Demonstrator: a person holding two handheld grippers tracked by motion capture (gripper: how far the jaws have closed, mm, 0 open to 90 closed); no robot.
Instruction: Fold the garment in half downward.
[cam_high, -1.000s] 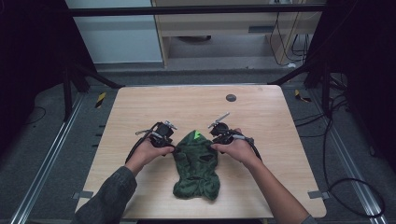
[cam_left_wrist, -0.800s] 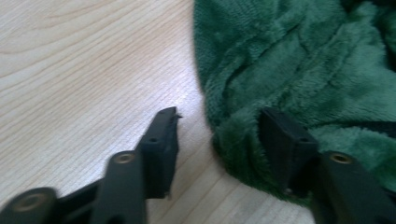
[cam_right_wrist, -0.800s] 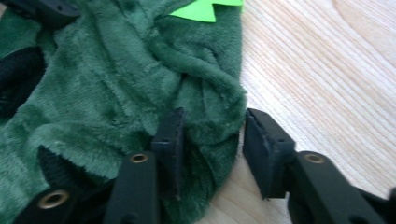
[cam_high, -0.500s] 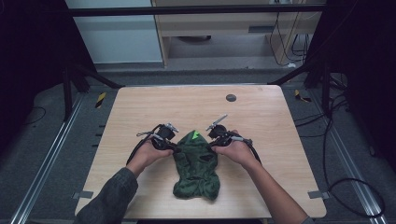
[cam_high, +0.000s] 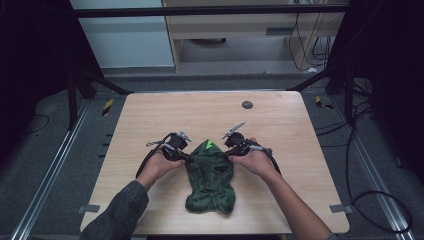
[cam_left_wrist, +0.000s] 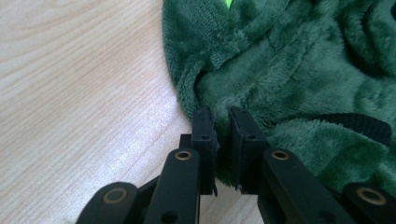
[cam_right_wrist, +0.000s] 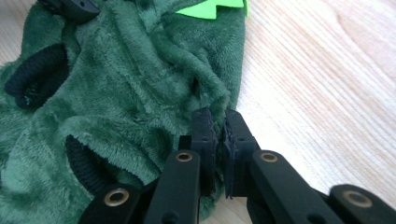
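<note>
Both grippers' jaws just closed – now pinching green fleece garment (cam_high: 210, 175) edges

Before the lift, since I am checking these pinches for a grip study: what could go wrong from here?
The left gripper and right gripper have just closed, each on a thin fold at an edge of the green fleece garment. Plush that thin may slip out on lifting. Most of the garment lies nearer the person than both pinches, so it may sag or swing. Its black cuffs could drag on the table.
</note>
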